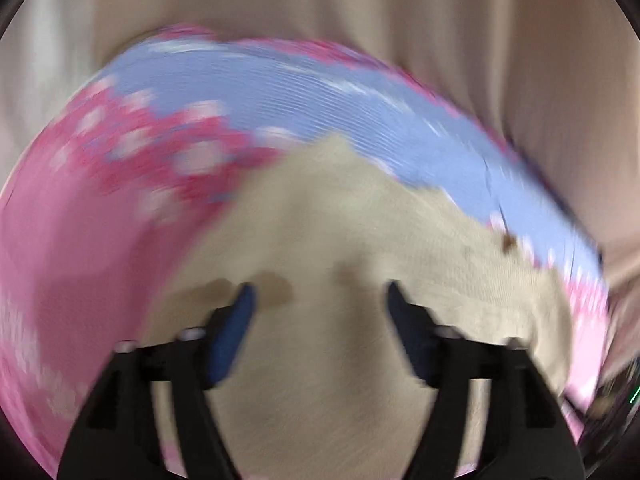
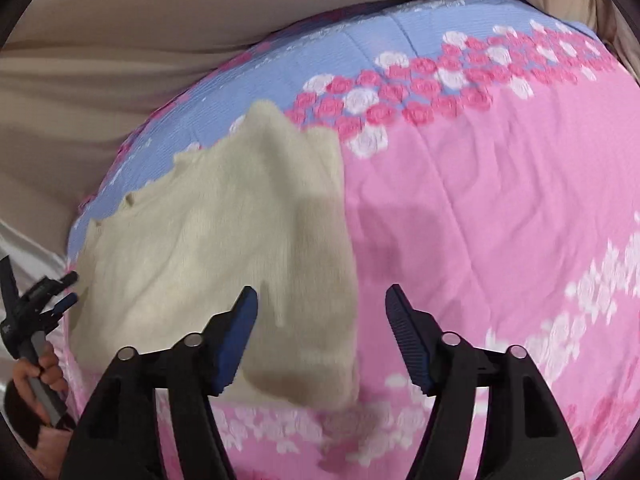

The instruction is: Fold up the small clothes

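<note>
A small beige knitted garment (image 2: 224, 240) lies partly folded on a pink and blue flowered bedspread (image 2: 500, 200). It also fills the lower middle of the blurred left wrist view (image 1: 340, 240). My left gripper (image 1: 320, 300) is open and empty, hovering over the garment. It also shows at the left edge of the right wrist view (image 2: 70, 290), held by a hand beside the garment's left edge. My right gripper (image 2: 320, 300) is open and empty above the garment's right edge, its left finger over the cloth and its right finger over the bedspread.
The bedspread (image 1: 280, 92) has a band of pink and white roses (image 2: 420, 92) between its blue and pink parts. A beige curtain or sheet (image 2: 120, 40) hangs beyond the far edge of the bed. The person's hand (image 2: 44, 372) grips the left tool's handle.
</note>
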Demonstrator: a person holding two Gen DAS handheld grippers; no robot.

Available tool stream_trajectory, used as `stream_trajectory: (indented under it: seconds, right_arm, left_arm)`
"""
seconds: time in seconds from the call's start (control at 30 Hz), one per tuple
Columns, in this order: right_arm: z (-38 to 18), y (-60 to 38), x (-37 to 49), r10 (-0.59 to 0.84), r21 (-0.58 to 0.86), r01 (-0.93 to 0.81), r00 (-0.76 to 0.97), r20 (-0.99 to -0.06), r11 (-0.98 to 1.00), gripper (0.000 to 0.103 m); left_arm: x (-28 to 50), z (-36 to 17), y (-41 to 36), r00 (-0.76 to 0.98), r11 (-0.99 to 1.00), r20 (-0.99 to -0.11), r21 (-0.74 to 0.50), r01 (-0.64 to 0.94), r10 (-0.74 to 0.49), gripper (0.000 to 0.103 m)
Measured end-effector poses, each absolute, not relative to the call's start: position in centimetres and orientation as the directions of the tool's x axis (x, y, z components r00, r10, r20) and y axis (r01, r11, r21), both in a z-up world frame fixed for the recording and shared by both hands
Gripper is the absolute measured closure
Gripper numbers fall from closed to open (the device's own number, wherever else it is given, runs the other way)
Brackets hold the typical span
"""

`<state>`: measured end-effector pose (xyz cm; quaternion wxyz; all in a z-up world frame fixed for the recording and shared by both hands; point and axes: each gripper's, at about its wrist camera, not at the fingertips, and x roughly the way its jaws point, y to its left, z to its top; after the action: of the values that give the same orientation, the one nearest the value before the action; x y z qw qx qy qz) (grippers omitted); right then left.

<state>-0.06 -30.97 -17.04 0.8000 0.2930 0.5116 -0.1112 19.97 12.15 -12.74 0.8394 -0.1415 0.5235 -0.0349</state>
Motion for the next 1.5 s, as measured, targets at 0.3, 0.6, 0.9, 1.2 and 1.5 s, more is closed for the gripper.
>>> stream_trajectory:
  seconds: [0.3,0.6,0.9,1.2,1.5]
  right_arm:
    - [-20.7,-31.0,-0.5,0.258,0.604,0.553,0.578,-0.774,0.574,0.029]
    - [-12.5,-31.2,0.1,0.169,0.544,0.481,0.623,-0.764,0.688,0.079]
    - [-10.1,-34.9,-9.4,-0.078,0.234,0.573,0.467,-0.881,0.786,0.078]
    - [-13.1,-35.2,-8.5,-0.128,0.124,0.549,0.397,-0.909,0.827,0.064]
    - [-10.0,-39.1,-2.7,-0.049,0.162,0.389,0.478,-0.877,0.907,0.062]
  left_arm:
    - [15.3,-18.6,21.6,0.391,0.784,-0.865,-0.469,-0.407,-0.314,0.026]
    - [16.5,-14.0,17.3,0.396,0.816,-0.803,-0.547,-0.189,-0.446,0.086]
    - [10.1,-15.0,13.2,0.216,0.825,-0.814,-0.562,-0.06,-0.539,0.09]
    - [6.4,-16.0,8.7,0.239,0.953,-0.926,-0.302,-0.01,-0.291,0.082]
    - [5.9,-12.1,6.5,0.347,0.989,-0.934,-0.12,-0.091,-0.081,0.082]
